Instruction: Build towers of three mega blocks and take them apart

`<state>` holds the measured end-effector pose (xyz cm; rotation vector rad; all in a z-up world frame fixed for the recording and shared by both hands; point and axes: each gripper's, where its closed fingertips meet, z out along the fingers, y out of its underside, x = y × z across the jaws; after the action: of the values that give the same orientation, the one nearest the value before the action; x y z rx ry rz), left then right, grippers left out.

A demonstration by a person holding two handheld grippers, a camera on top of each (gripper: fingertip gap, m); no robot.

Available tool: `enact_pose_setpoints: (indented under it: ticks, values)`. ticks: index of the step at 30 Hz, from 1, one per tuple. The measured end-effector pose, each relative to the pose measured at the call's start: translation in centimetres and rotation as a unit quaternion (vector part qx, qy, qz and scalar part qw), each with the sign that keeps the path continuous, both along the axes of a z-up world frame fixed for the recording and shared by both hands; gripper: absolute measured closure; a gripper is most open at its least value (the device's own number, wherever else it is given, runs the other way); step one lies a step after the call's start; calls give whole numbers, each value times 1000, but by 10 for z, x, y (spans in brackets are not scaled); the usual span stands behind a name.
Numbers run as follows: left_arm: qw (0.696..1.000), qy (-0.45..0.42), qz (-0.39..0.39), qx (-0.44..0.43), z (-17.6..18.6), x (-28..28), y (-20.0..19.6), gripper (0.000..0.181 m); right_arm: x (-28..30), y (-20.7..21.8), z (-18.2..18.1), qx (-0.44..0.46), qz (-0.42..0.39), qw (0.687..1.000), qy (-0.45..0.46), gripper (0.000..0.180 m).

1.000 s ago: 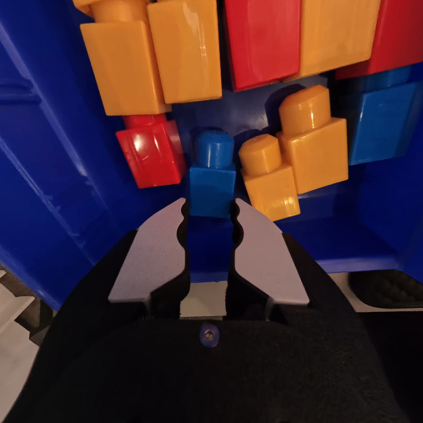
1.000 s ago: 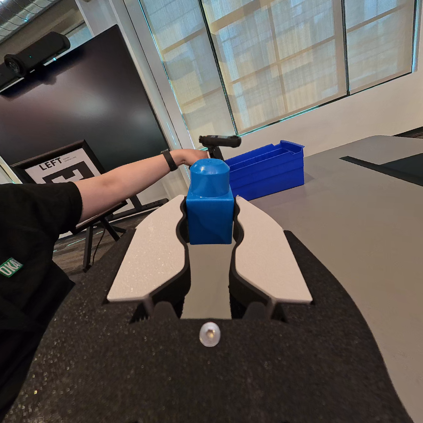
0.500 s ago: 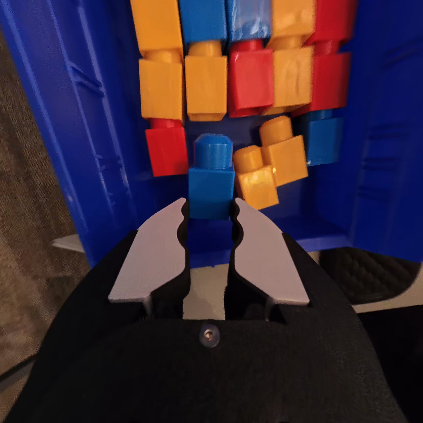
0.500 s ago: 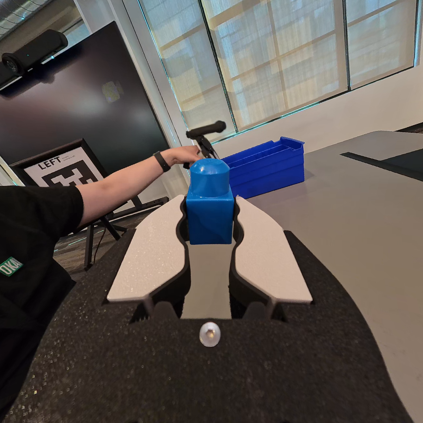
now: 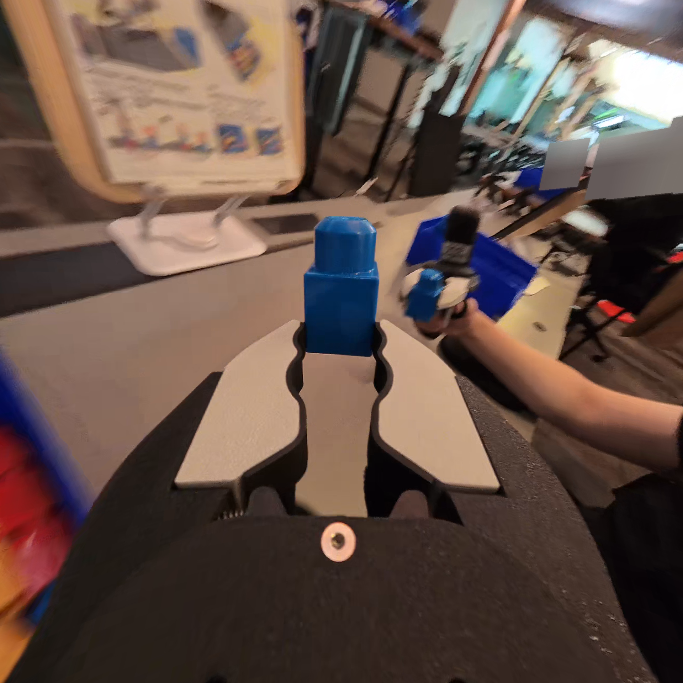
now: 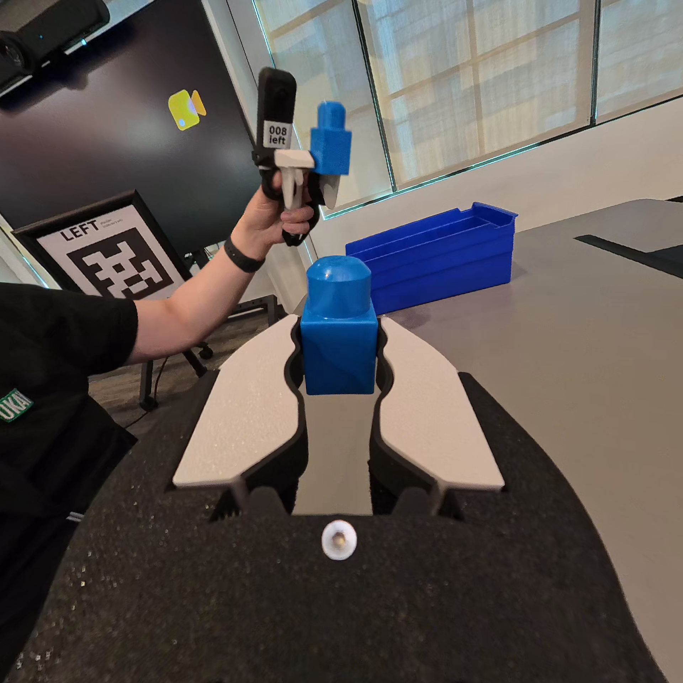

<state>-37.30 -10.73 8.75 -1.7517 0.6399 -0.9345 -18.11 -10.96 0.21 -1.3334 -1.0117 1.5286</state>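
Left gripper [image 5: 339,327]: both fingers were pressed against the flanks of a blue block [image 5: 342,295], pinching it at its lower half. The block stood upright with its round stud on top, clear of the grey table [image 5: 148,351] beneath it. In the right wrist view the same left gripper [image 6: 325,173] appeared raised well above the table, held in a person's hand [image 6: 273,221], with its blue block [image 6: 330,146] upright at the finger ends.

Right gripper [image 6: 338,353]: the fingers were closed on the sides of a second blue block [image 6: 338,332], also upright, stud on top, held above the table surface [image 6: 554,369] and not touching it. In the left wrist view the right gripper [image 5: 438,295] showed farther off to the right, blurred, gripping that second blue block [image 5: 425,295] and held by a person's hand [image 5: 451,325].

The two held blocks were apart from each other; neither was joined to any other block.

A blue bin [image 6: 436,255] lay on the table beyond the right gripper, near the table's far edge. Its visible channels showed no contents from this angle. In the left wrist view a blue bin [image 5: 495,273] sat behind the right gripper, and at the lower left edge of that view a blurred blue wall [image 5: 40,425] with red and orange shapes beside it was visible; the shapes could not be identified with certainty.

A framed marker board [image 6: 111,255] stood on a stand to the left, off the table.
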Motion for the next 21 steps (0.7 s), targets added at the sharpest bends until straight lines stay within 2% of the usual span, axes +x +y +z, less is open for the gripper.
enact_pose_setpoints:
  ticks: [4, 9, 13, 21]
  values:
    - [994, -73, -76, 25, 3, 99, -1, 147, -2, -4, -1, 3, 7, 1000, -7, 144]
    - [989, -75, -125, 15, -22, 182, 12, 146, -1, -2, -4, 8, -3, 1000, -23, 144]
    - [989, -62, -129, 24, -33, 208, 17, 146, 4, 2, 0, 8, -15, 1000, -18, 144]
    - [987, -64, -149, 21, -41, 224, 13, 146, 9, 2, 8, 5, -15, 1000, 0, 144]
